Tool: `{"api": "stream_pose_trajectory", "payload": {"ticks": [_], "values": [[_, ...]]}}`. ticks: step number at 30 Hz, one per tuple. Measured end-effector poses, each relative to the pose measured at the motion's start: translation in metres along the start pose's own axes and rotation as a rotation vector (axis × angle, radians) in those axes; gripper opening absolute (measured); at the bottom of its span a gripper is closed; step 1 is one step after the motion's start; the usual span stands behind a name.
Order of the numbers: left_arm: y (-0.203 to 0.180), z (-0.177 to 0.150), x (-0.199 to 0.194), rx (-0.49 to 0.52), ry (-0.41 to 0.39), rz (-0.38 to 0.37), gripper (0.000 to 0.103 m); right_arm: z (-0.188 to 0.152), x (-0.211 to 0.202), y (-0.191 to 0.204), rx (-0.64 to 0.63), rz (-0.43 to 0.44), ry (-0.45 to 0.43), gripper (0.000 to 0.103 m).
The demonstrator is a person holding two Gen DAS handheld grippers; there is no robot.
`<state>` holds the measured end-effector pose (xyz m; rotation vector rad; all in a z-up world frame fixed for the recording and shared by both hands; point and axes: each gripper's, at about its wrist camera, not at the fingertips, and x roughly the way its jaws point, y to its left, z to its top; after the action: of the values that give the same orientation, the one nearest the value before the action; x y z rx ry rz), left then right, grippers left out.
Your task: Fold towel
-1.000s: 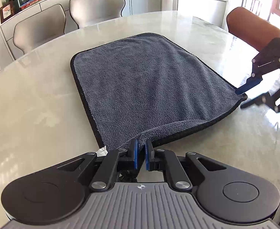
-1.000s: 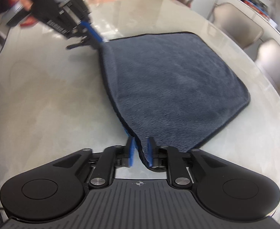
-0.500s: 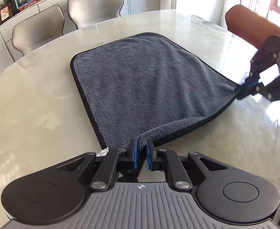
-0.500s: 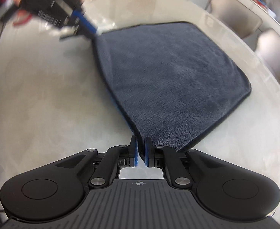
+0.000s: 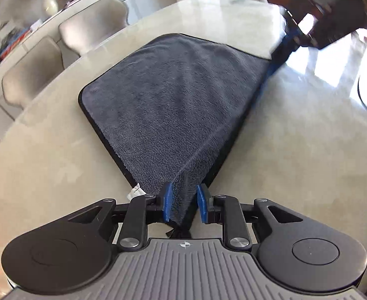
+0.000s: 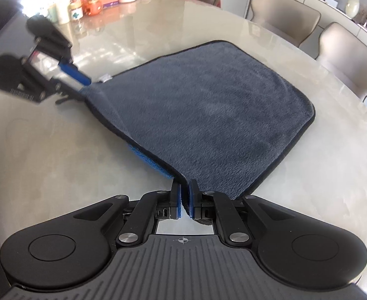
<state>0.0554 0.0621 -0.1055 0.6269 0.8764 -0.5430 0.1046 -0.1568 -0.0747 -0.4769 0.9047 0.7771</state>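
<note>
While pinched at both near corners, towel (image 5: 173, 105): spread grey side up on the round stone-look table (image 6: 58, 162), far half lying flat, near edge lifted clear and drawn taut between the two tools.
Position: in the left wrist view, fanning from 6 o'clock out toward 10 and 1 o'clock; far corners resting flat on the side nearest the beige chairs (image 6: 286, 15).
Look: charcoal plush pile, thin black bound hem, rounded corners; bright blue reverse peeping from under the raised edge at about 8 o'clock in the right wrist view; small white care tag (image 5: 136, 191) just beside the left-hand corner.
Handling: light, soft and wholly limp; no stiffness to keep a crease, so bound to sag wherever unsupported; deep pile grippy against pads, yet likely to slide easily on the polished top.
Where to hold: on the hem right at the corners, as now, then carried over together to meet the far corners.
Left gripper (image 5: 183, 203): jaws narrow and just been widening, bunched corner filling the gap between them; seemingly pressed from both sides, though contact at the right-hand pad is hard to confirm.
Right gripper (image 6: 184, 201): clamped tight on its corner, pads almost meeting with only a thin fold of cloth between.
Risk: left corner slipping free if the jaws part further.
</note>
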Motion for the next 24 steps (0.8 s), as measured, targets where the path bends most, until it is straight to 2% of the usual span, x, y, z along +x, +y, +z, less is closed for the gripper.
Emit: {"api": "stream_pose_trajectory", "payload": {"ticks": [4,8,10,15,19,22,24], "values": [[-0.003,-0.002,0.002,0.015,0.012,-0.026,0.022,0.006,0.001,-0.007,0.02,-0.003,-0.016,0.006],[-0.007,-0.001,0.008,0.033,0.03,0.009,0.023,0.01,-0.002,-0.009,0.031,0.004,-0.024,0.006],[-0.01,0.0,0.011,0.047,0.044,0.05,0.026,0.011,-0.002,-0.011,0.036,0.003,-0.028,0.006],[-0.017,0.001,0.012,0.096,0.07,0.043,0.026,0.011,-0.006,-0.016,0.066,0.007,-0.039,0.006],[-0.02,-0.002,0.012,0.121,0.06,0.061,0.025,0.013,-0.009,-0.02,0.094,0.015,-0.055,0.006],[-0.011,-0.001,0.015,0.064,0.07,0.058,0.025,0.014,-0.011,-0.022,0.107,0.021,-0.063,0.007],[-0.002,0.001,0.016,0.023,0.076,0.039,0.014,0.014,-0.011,-0.023,0.108,0.022,-0.064,0.006]]}}
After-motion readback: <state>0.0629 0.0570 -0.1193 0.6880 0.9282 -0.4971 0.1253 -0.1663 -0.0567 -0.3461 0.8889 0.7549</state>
